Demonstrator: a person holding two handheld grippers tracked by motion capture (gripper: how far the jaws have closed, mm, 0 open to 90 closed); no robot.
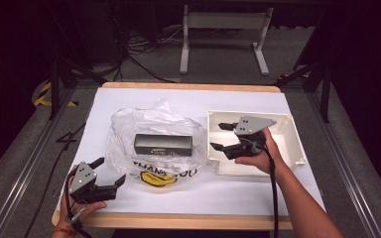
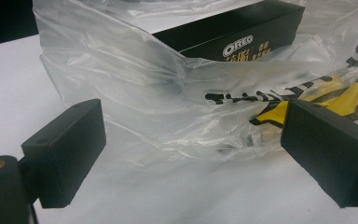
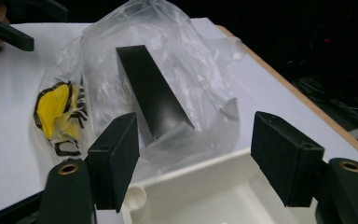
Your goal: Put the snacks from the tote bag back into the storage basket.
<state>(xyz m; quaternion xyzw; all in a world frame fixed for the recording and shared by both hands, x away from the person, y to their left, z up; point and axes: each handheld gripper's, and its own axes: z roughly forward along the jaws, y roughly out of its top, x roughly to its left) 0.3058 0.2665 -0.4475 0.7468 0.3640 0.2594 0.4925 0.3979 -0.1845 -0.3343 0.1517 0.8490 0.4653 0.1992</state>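
High view: a white-covered table (image 1: 188,198) holds a crumpled clear plastic bag (image 1: 154,134) at its centre. A black Oreo box (image 1: 163,144) lies on the bag, flat on its side, its long axis running from 9 o'clock to 3 o'clock. A white tray (image 1: 290,144) sits at 3 o'clock of the bag, just beside it. The left gripper (image 1: 110,172) rests at 7 o'clock of the bag, near its edge, jaws spread and empty, pointing toward 2 o'clock. The right gripper (image 1: 219,136) hangs over the tray's near-left corner, pointing toward 9 o'clock at the box, jaws apart with nothing between them.

Left gripper view: the left gripper (image 2: 191,135) has its two black jaws wide apart, the bag's (image 2: 168,102) yellow-printed edge between and beyond them, not pinched. The box (image 2: 242,28) lies at 1 o'clock, its printed long side facing the camera.

Right gripper view: the right gripper (image 3: 193,149) stands parted and empty above the tray's rim (image 3: 191,179). The box (image 3: 151,91) sits at 12 o'clock, its long axis slanting from 11 o'clock down to 5 o'clock, near end toward the jaws
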